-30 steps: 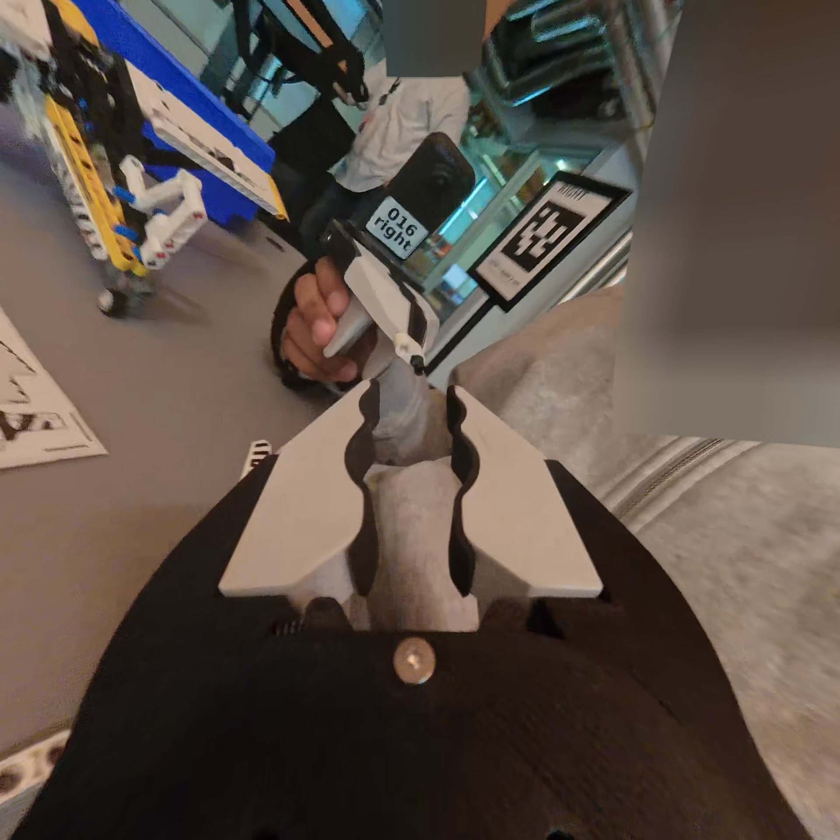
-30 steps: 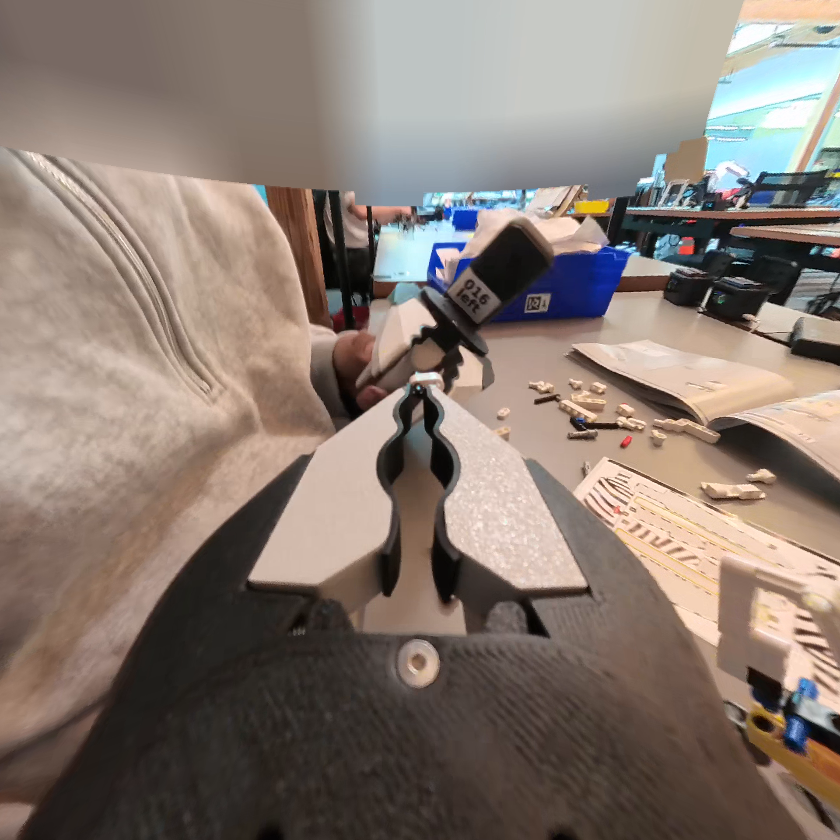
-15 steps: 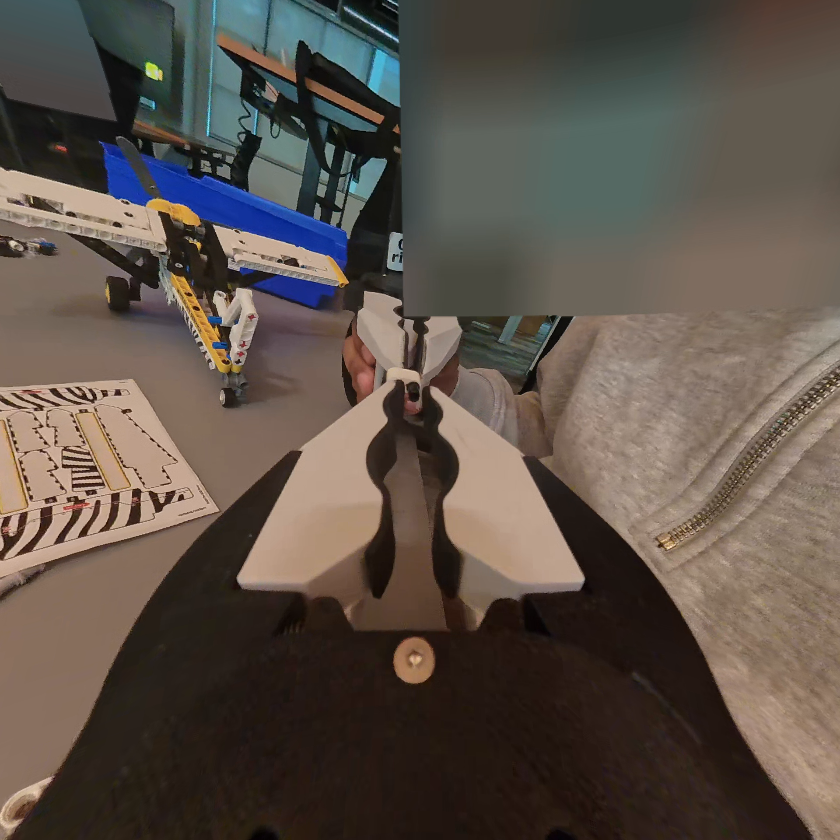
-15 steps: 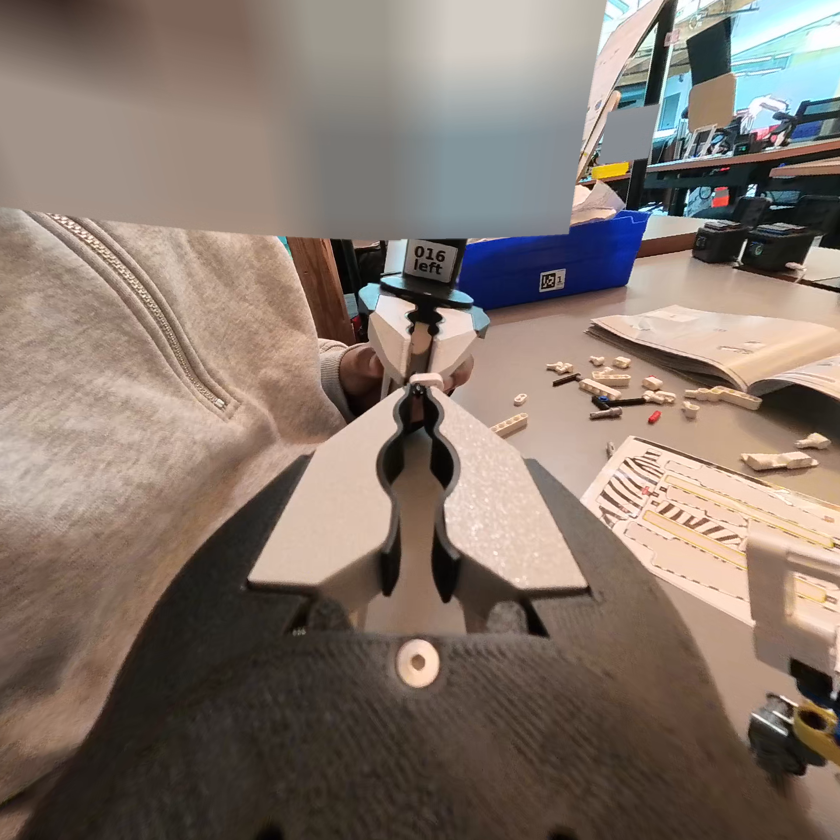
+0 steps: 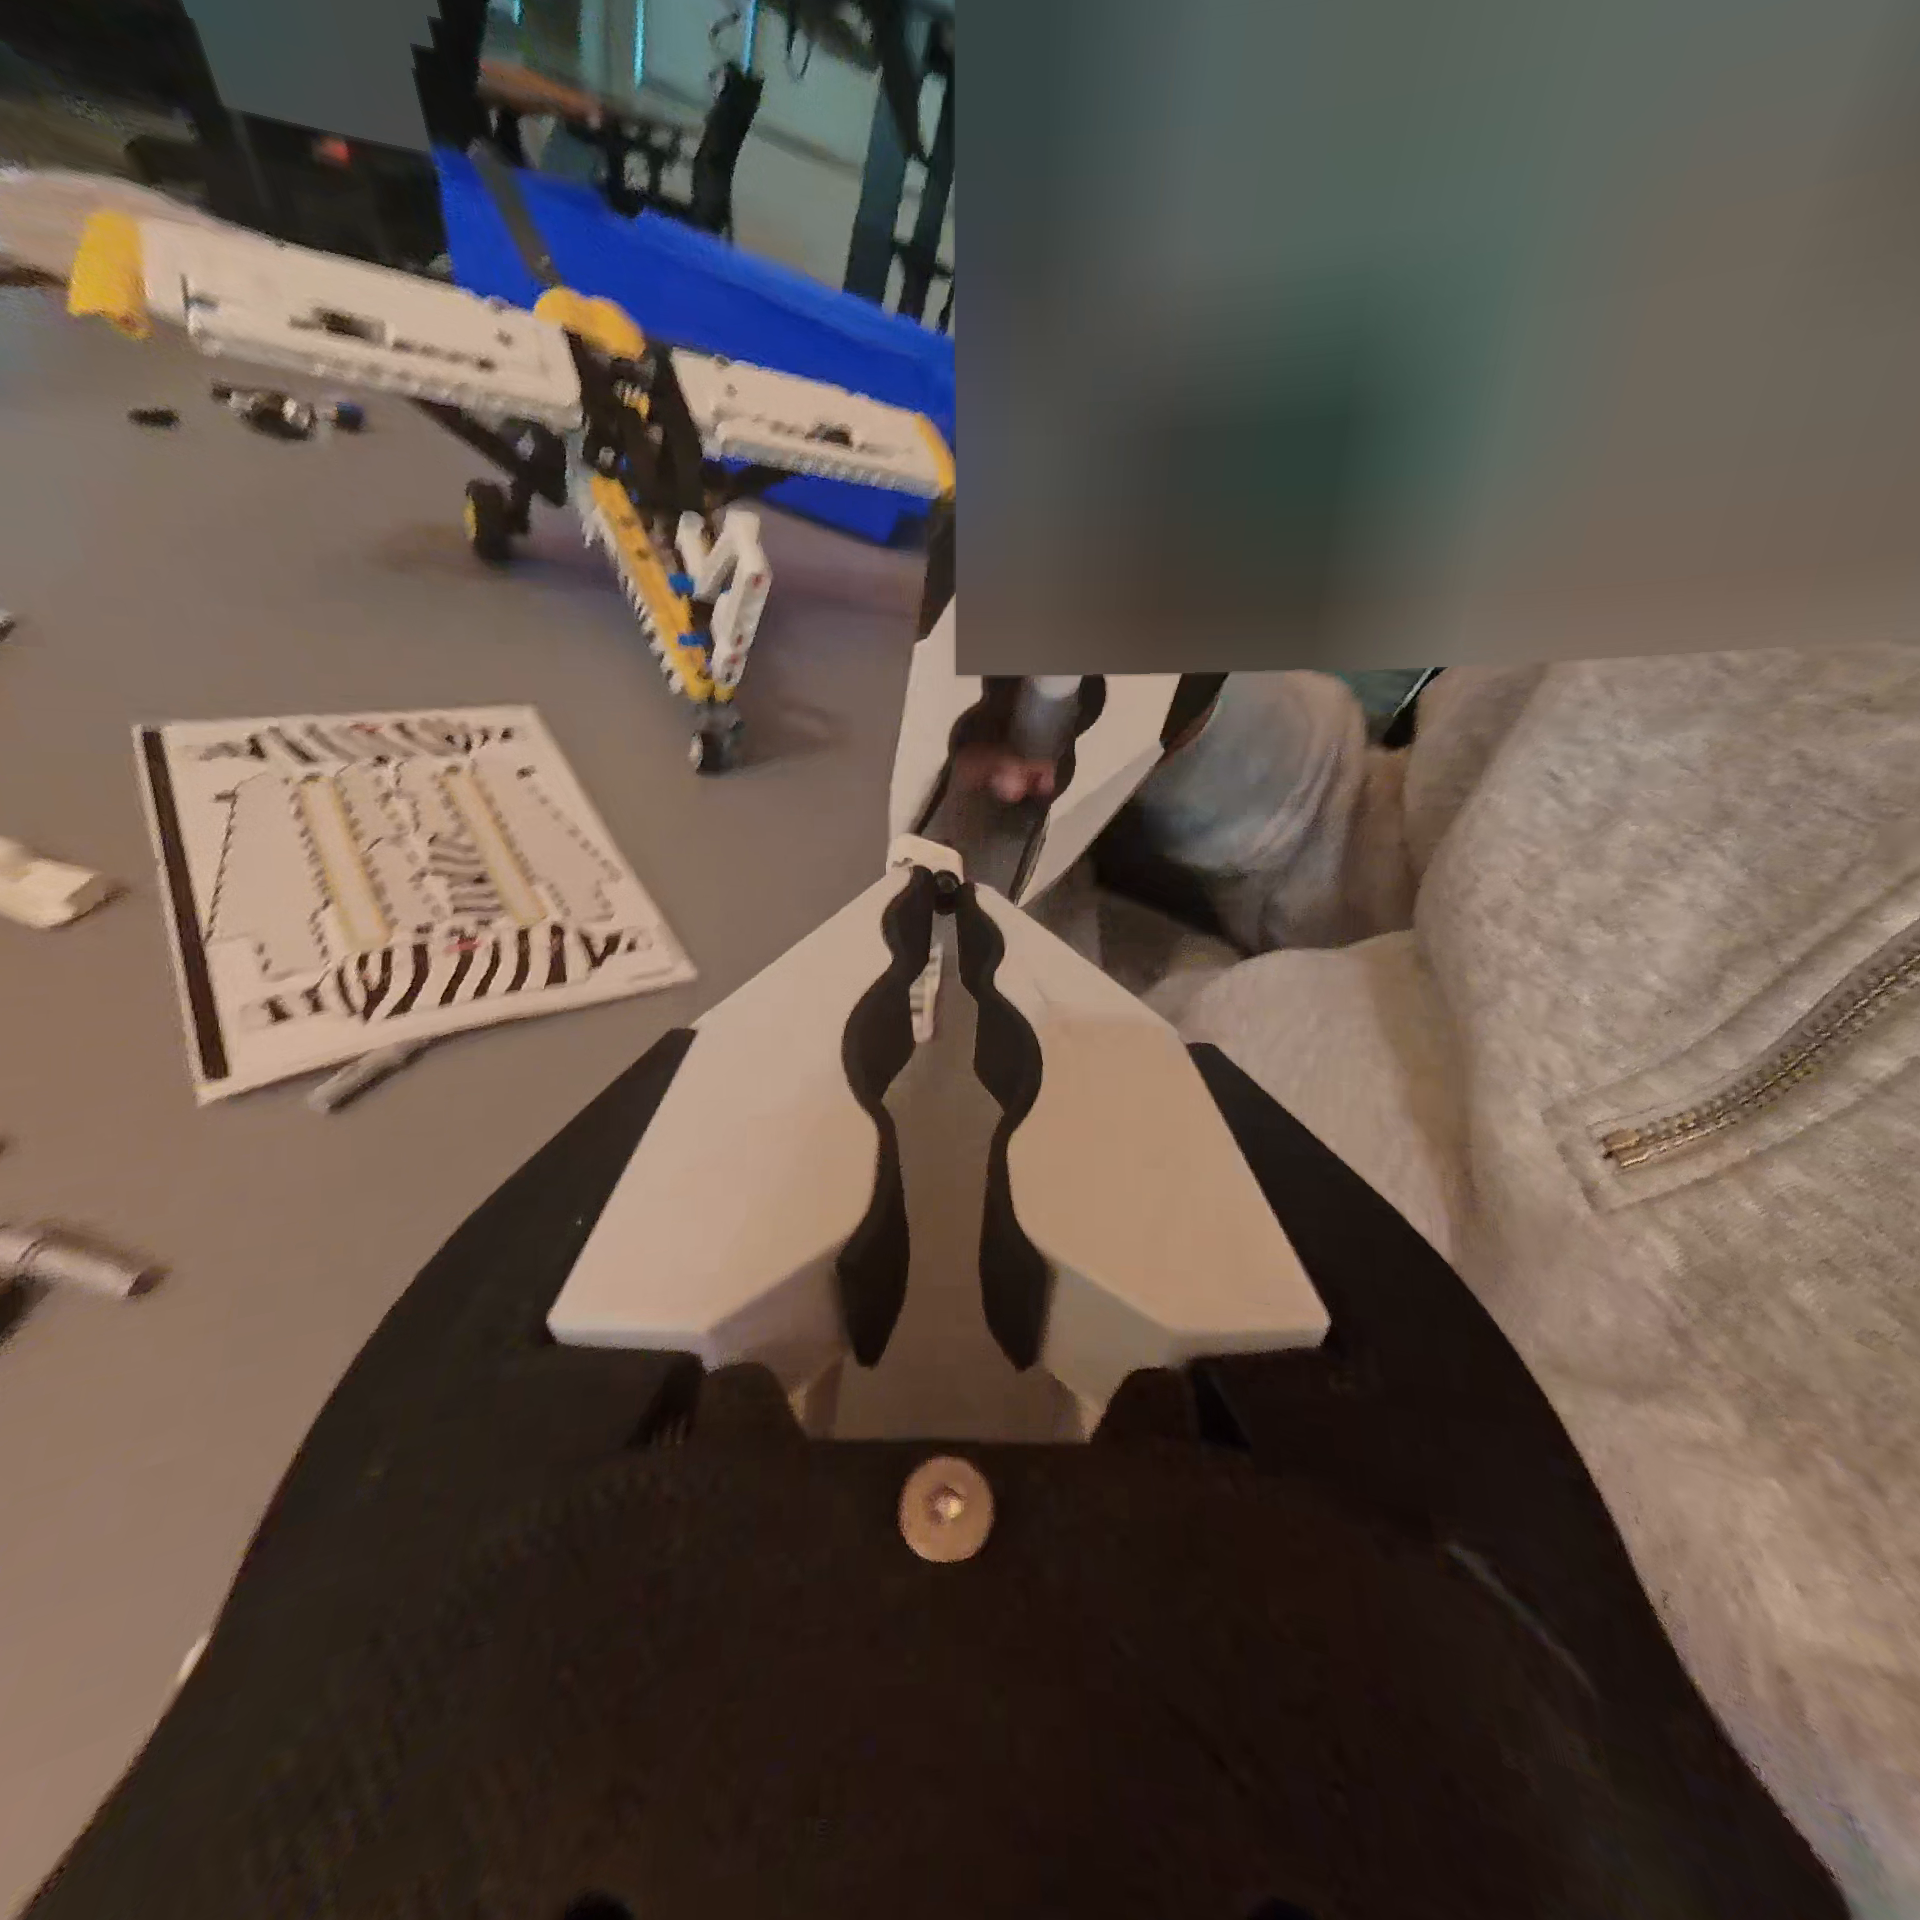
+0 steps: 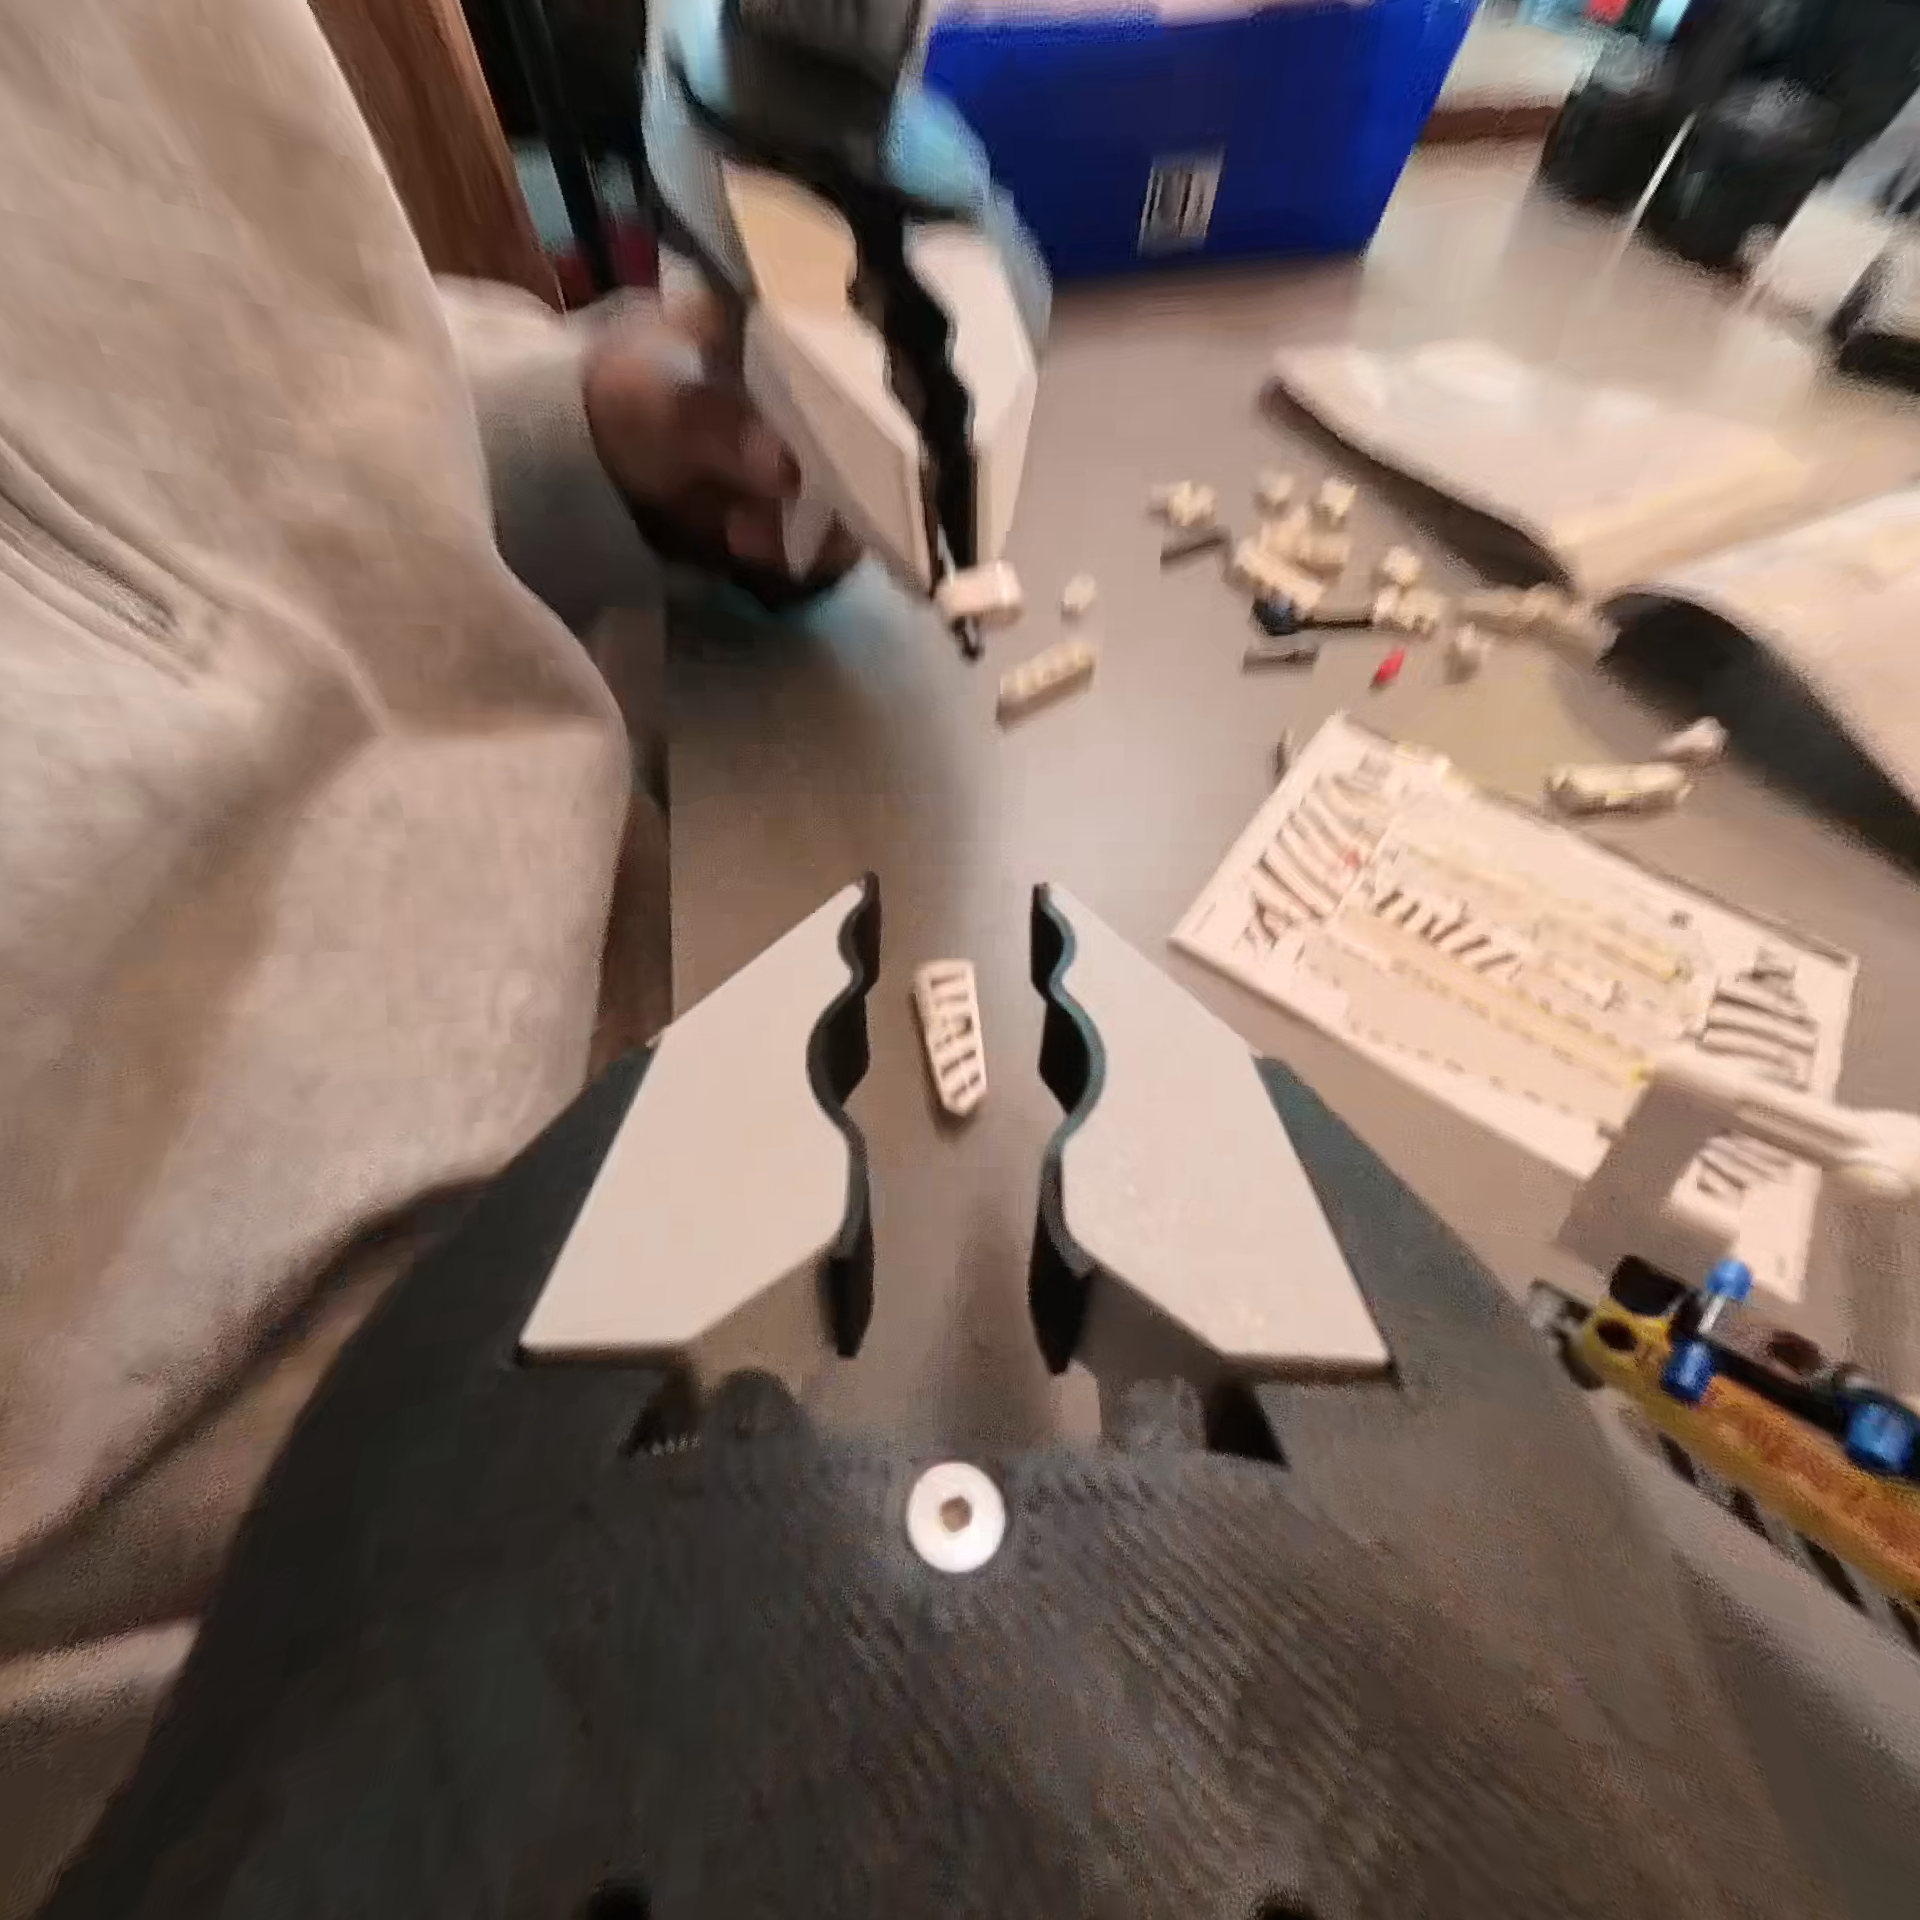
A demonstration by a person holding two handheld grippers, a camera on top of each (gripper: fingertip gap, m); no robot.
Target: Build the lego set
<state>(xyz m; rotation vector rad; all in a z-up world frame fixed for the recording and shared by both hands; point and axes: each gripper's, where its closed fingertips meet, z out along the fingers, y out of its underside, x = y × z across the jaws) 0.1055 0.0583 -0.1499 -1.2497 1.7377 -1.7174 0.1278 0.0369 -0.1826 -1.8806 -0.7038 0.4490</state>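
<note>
My left gripper (image 5: pixel 935 883) is shut on a small white lego piece (image 5: pixel 920 857) with a black pin at its tip. The right wrist view shows it too (image 6: pixel 951 582), holding the white piece (image 6: pixel 982 594) above the grey table (image 6: pixel 1101 810). My right gripper (image 6: pixel 951 904) is open and empty, a short way from the left one and lower. It also shows in the left wrist view (image 5: pixel 1003 831), just beyond the piece. A small striped white part (image 6: pixel 951 1049) lies on the table between the right fingers. The yellow, white and black plane model (image 5: pixel 613 436) stands at the far left.
A striped sticker sheet (image 6: pixel 1507 935) lies on the table, also in the left wrist view (image 5: pixel 395 894). Loose pale pieces (image 6: pixel 1299 561) and an open manual (image 6: pixel 1558 447) lie beyond it. A blue bin (image 6: pixel 1195 135) stands behind. A person's grey zip top (image 5: pixel 1662 1143) is close on the right.
My left gripper shut on the white piece that the right gripper held. The right gripper then opened, let go and drew back and down. Both views tilted towards the table.
</note>
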